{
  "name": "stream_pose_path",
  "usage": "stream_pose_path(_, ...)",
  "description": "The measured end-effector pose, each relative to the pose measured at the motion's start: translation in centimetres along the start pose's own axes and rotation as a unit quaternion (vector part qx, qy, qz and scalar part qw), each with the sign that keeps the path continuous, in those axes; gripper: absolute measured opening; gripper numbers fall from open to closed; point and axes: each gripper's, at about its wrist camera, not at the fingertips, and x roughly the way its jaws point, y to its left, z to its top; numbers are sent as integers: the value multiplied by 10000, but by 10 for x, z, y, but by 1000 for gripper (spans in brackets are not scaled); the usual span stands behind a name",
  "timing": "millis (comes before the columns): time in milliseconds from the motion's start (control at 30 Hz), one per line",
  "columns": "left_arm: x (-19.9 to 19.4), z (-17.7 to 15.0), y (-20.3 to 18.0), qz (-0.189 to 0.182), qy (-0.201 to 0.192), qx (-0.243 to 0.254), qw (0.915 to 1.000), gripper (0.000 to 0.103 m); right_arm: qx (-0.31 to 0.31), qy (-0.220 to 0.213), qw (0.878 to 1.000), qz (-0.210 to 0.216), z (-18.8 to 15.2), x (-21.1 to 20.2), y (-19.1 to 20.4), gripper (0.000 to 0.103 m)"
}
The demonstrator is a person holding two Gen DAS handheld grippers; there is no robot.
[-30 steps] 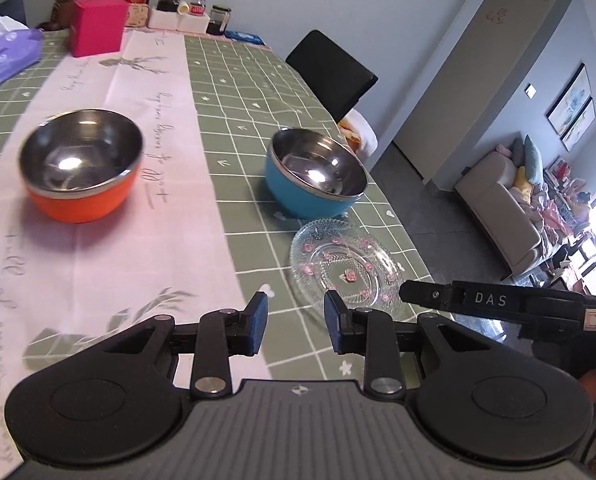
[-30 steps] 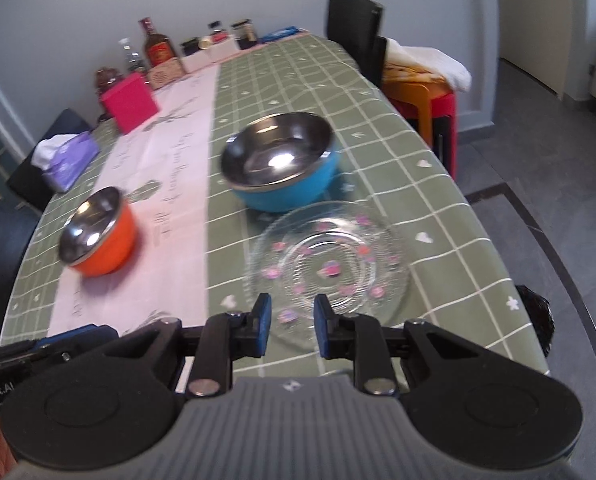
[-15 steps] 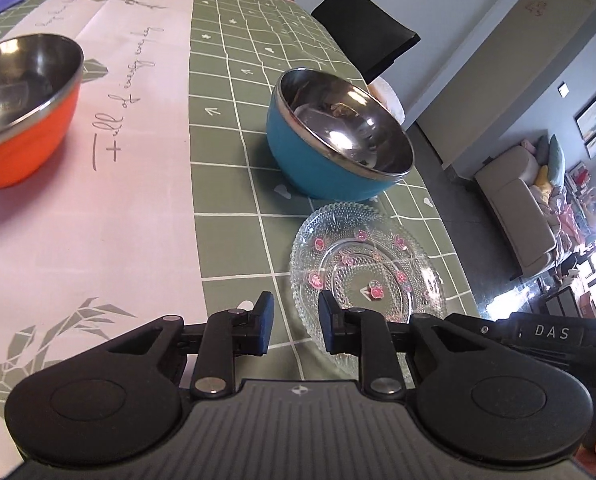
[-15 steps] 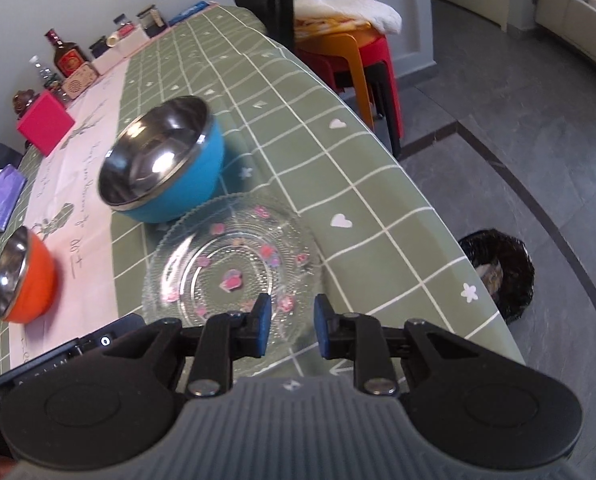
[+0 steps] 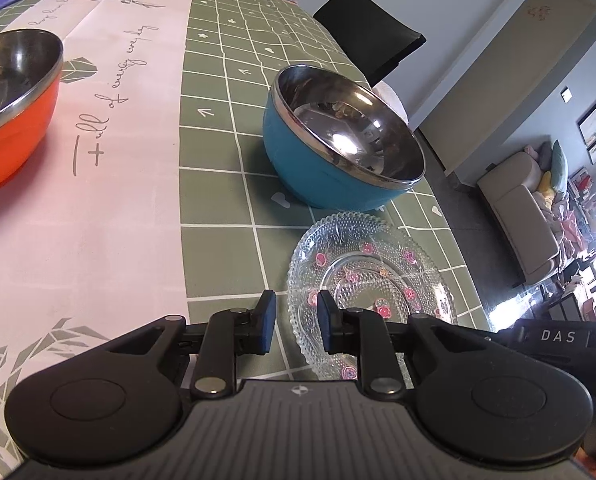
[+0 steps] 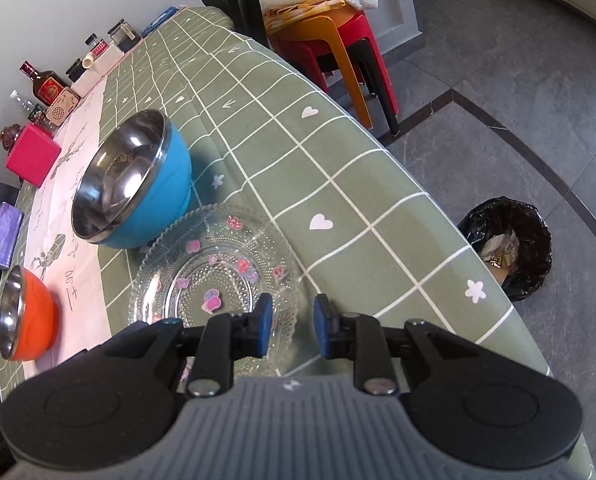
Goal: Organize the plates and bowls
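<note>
Green checked tablecloth (image 5: 217, 200), glass plate (image 5: 378, 264) near its edge, left fingers (image 5: 266, 320) closing about the rim, right fingers (image 6: 263, 328) slightly apart

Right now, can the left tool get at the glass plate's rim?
Probably yes: the left tool sits at the near rim of the glass plate, jaws closing, nothing between. The blue bowl stands behind it.

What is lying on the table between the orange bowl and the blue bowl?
Nothing lies there. In the left wrist view, only bare tablecloth separates the orange bowl from the blue bowl.
</note>
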Motion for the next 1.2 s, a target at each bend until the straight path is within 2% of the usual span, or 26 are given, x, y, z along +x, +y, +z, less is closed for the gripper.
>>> stream_pose_path(133, 3, -2, -5, 63, -29, 140, 9999, 16, 106, 166, 9997, 163, -2, 7, -1, 15)
stream_pose_path(400, -1, -2, -11, 216, -82, 368, 9991, 12, 99, 105, 9998, 136, -3, 6, -1, 10)
stream_pose_path(533, -11, -3, -9, 193, -125, 303, 9993, 12, -39, 64, 9999, 140, -4, 0, 4, 10)
stream_pose_path(967, -73, -9, 7, 474, -473, 253, 9974, 12, -550, 17, 9963, 657, -27, -27, 38, 9)
stream_pose_path(1200, -126, -24, 21, 722, -769, 215, 9942, 13, -894, 52, 9903, 1065, -52, -45, 64, 9)
